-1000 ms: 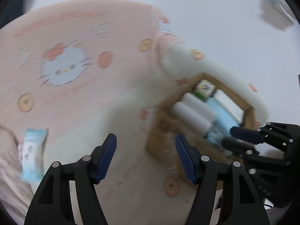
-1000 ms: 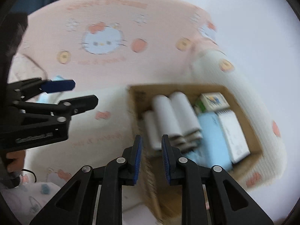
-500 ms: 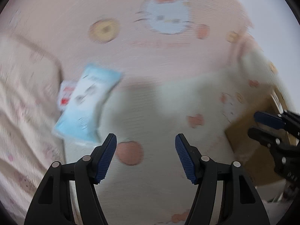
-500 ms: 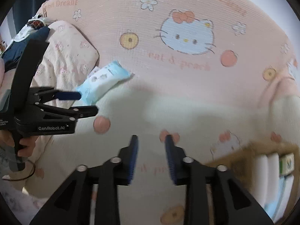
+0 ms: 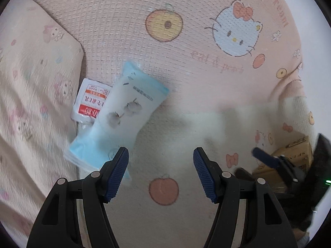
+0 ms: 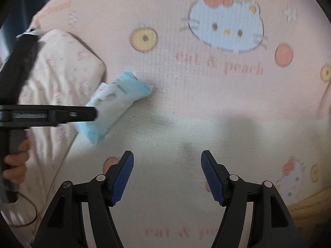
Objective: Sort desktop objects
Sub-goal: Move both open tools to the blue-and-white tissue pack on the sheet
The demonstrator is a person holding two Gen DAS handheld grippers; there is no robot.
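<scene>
A light-blue soft pack (image 5: pixel 122 115), printed with white cotton bolls and a white panel, was laid flat and slanted on the pink cartoon-cat blanket (image 5: pixel 186 62), just beside the pillow (image 5: pixel 31 82). A smaller white sachet (image 5: pixel 89 101) with a red-orange label was tucked partly beneath the pack's edge, between the pack and the pillow, and was touched by both. In the right wrist view the same pack (image 6: pixel 115 103) was seen against the pillow's corner. A brown cardboard box (image 5: pixel 289 157) was glimpsed well apart from the pillow, at the blanket's far side; its contents could not be made out.
</scene>
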